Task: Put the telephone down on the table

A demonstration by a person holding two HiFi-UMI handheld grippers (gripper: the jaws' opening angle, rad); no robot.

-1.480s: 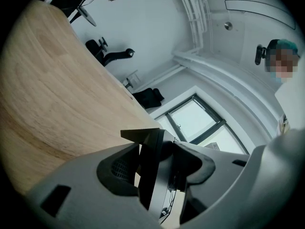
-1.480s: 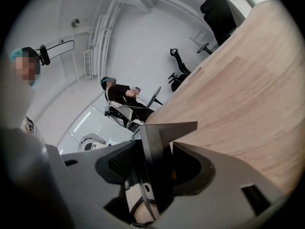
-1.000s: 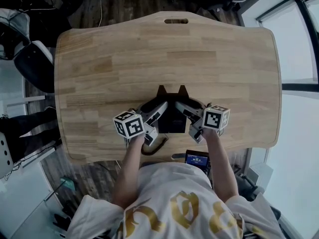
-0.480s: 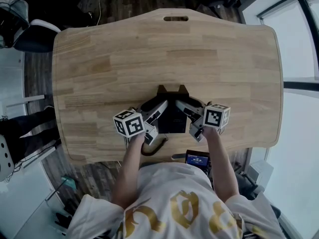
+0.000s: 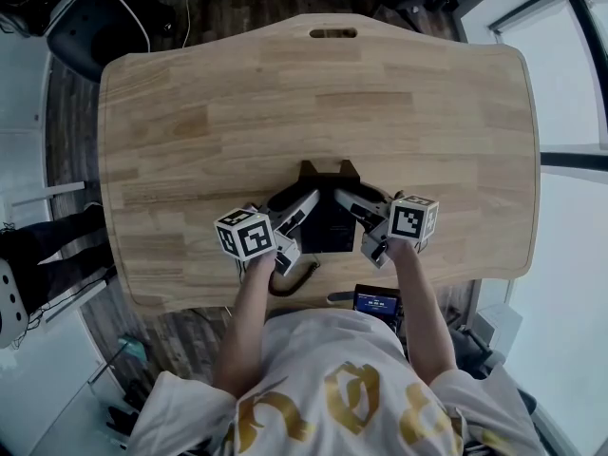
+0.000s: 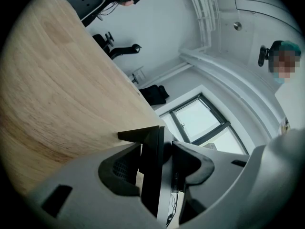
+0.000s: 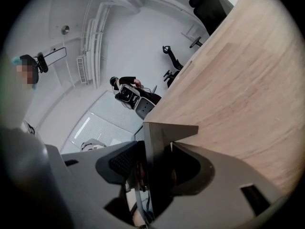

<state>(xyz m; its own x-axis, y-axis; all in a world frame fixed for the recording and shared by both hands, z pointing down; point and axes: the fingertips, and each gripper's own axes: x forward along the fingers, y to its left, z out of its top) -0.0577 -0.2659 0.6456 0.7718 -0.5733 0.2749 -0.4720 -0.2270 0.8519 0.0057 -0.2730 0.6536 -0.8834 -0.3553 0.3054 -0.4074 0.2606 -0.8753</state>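
A black telephone (image 5: 328,224) sits low over the near middle of the wooden table (image 5: 313,103), its two prongs pointing away from me. My left gripper (image 5: 302,207) is shut on its left side and my right gripper (image 5: 353,207) on its right side. In the left gripper view the phone's thin black edge (image 6: 151,166) stands clamped in the left gripper (image 6: 162,171). The right gripper (image 7: 157,171) pinches the other edge (image 7: 155,147) the same way. A coiled cord (image 5: 296,278) hangs off the near table edge. Whether the phone's base touches the wood I cannot tell.
A small device with a lit screen (image 5: 376,302) sits just below the near table edge. A dark chair (image 5: 95,22) stands beyond the far left corner. Windows run along the right. The table has a handle slot (image 5: 332,33) at its far edge.
Both grippers and the telephone have kept still. The dark chair at the far left has slid further away from the table's left side.
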